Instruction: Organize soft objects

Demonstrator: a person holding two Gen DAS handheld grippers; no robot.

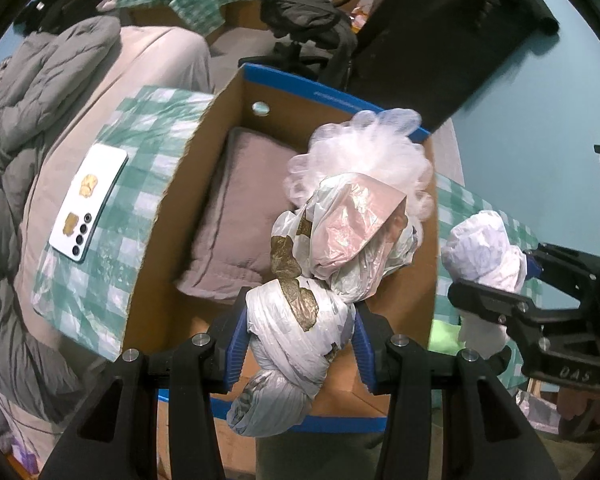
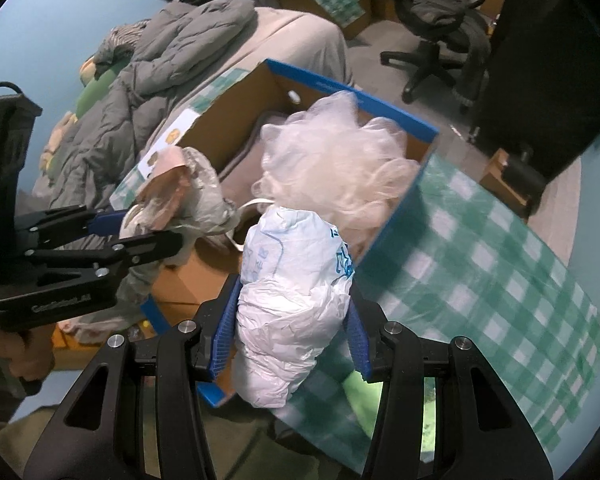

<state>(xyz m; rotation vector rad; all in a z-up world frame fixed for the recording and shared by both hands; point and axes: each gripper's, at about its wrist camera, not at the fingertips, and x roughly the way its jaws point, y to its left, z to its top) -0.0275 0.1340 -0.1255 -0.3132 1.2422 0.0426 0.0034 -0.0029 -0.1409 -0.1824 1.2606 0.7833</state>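
Note:
My left gripper [image 1: 300, 340] is shut on a knotted bundle of plastic bags [image 1: 300, 312], white with gold print and a pink bag at its top, held over the open cardboard box [image 1: 172, 208] with the blue rim. In the box lie a mauve pillow [image 1: 236, 216] and a white mesh puff [image 1: 364, 152]. My right gripper [image 2: 292, 332] is shut on a white crumpled plastic bag bundle [image 2: 296, 300] with blue print, at the box's near right corner. In the right wrist view the left gripper [image 2: 140, 236] and its bundle [image 2: 180, 192] show at the left; the box [image 2: 396, 216] and puff [image 2: 332, 168] lie ahead.
A white phone [image 1: 88, 204] lies on the green checked cloth [image 1: 140, 152] left of the box. A grey quilt [image 2: 160, 64] covers the bed behind. An office chair [image 2: 432, 28] and a dark cabinet [image 2: 540, 60] stand at the back right. Checked cloth [image 2: 500, 280] spreads right of the box.

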